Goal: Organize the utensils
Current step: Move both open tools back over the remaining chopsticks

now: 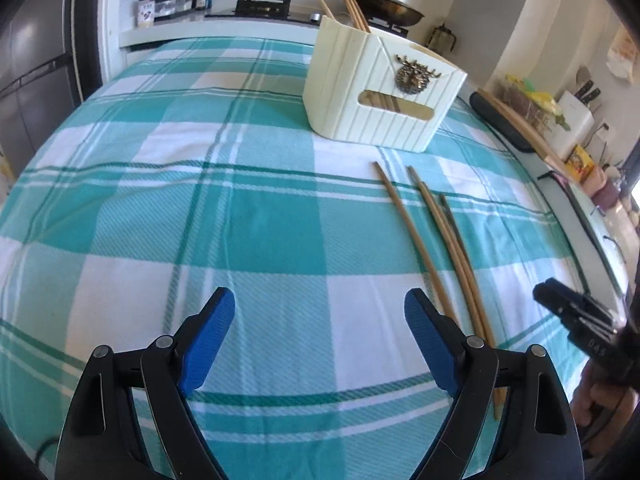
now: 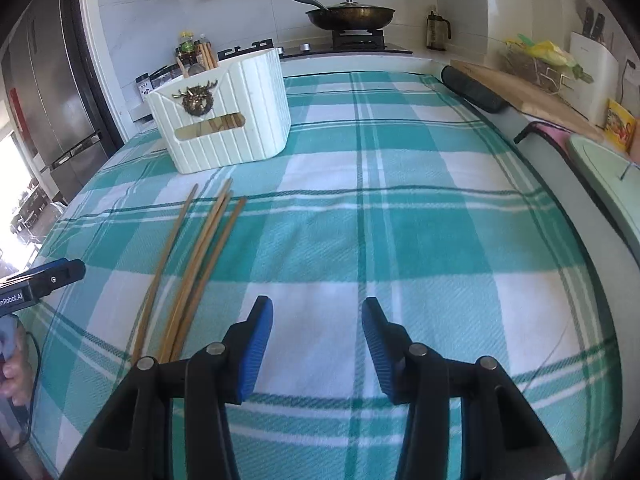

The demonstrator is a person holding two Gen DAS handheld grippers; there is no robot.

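Chopsticks on cloth between left hand-held gripper and right hand-held gripper (both agape, empty).

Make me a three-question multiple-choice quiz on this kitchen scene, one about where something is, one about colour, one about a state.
1. Where do the loose chopsticks lie?
A. on the cloth in front of the cream holder
B. inside the pan
C. on the cutting board

2. What colour is the checked cloth?
A. red and white
B. teal and white
C. plain grey

3. How is the right tool?
A. shut on a chopstick
B. open, nothing between its blue pads
C. shut on the holder

Answers: 1 A, they lie on the cloth just short of the holder. 2 B, teal and white squares. 3 B, only bare cloth shows in the gap.
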